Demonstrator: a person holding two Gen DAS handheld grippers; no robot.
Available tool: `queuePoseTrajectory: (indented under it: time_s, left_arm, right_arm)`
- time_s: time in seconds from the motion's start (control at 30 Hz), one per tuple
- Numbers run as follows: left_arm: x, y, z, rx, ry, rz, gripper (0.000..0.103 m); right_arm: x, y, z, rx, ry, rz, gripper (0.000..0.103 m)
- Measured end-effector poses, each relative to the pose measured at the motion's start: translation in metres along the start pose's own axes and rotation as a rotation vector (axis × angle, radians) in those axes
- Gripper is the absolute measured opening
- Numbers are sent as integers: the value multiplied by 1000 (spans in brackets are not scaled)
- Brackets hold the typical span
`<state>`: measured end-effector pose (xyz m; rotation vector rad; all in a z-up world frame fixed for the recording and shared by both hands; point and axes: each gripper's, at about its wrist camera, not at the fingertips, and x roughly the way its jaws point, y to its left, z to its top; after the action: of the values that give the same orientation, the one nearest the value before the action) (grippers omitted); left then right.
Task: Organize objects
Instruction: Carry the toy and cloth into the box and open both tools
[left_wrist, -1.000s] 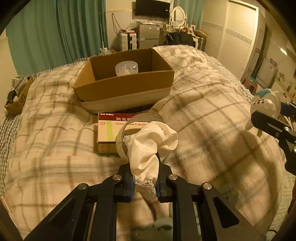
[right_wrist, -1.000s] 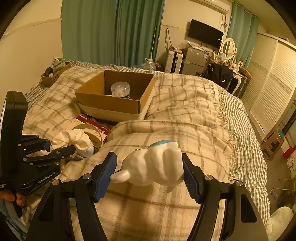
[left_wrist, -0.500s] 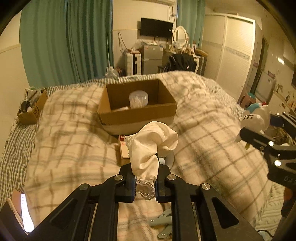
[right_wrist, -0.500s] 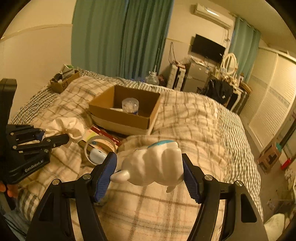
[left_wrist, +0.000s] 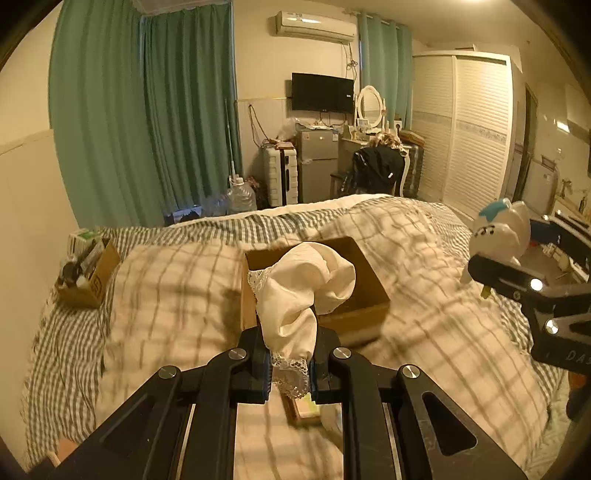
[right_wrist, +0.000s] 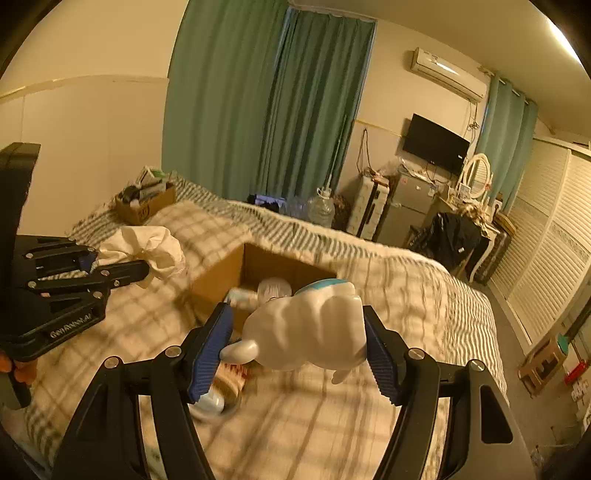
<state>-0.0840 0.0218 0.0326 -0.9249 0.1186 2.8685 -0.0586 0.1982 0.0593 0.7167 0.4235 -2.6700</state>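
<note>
Since a second ago both grippers have risen above the bed, so the cardboard box (left_wrist: 369, 291) now sits lower and farther off in each view and more of the far wall shows. The left gripper (left_wrist: 290, 369) is clamped on a bunched white cloth with a lace edge (left_wrist: 306, 291), its jaws nearly together, and the cloth hides much of the box's inside in the left wrist view. The right gripper (right_wrist: 299, 343) grips a white plastic toy with a blue top (right_wrist: 314, 325), one blue pad on each side of it; the toy covers the near wall of the box in the right wrist view. Inside the box lies a clear plastic jar (right_wrist: 273, 288) with another small item beside it, blurred. Below the grippers, on the bedding, part of a medicine carton (left_wrist: 303, 406) and a roll of tape (right_wrist: 221, 400) show. The surface is a plaid blanket (left_wrist: 166, 288) over a green-checked sheet. A small open carton of odds and ends (left_wrist: 88, 273) stands at the bed's far left corner. Beyond the bed hang green curtains (left_wrist: 147, 129); a wall television (left_wrist: 322, 92), an air conditioner (left_wrist: 314, 24), an oval mirror (left_wrist: 370, 103), a large water bottle (left_wrist: 240, 195) and a slatted white wardrobe (left_wrist: 461, 133) line the far side.
</note>
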Motion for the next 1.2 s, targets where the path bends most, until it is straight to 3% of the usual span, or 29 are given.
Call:
queuePoseTrajectory:
  time_s: [0.3, 0.53, 0.73, 1.07, 1.13, 1.2]
  left_arm:
    - [93, 18, 40, 7, 58, 18, 14]
    - [179, 28, 43, -15, 172, 9, 14]
    - [221, 27, 33, -18, 216, -13, 14]
    - [254, 26, 11, -18, 263, -77, 15]
    - [253, 28, 9, -36, 268, -73, 20]
    - [250, 30, 9, -40, 274, -77, 36]
  right_arm:
    - [118, -32, 53, 19, 89, -10, 68]
    - [211, -36, 54, 23, 180, 10, 68]
    - [267, -39, 42, 30, 232, 24, 68]
    - [306, -43, 19, 64, 266, 52, 68]
    - [303, -47, 20, 94, 258, 56, 68]
    - [298, -51, 23, 121, 242, 63, 75]
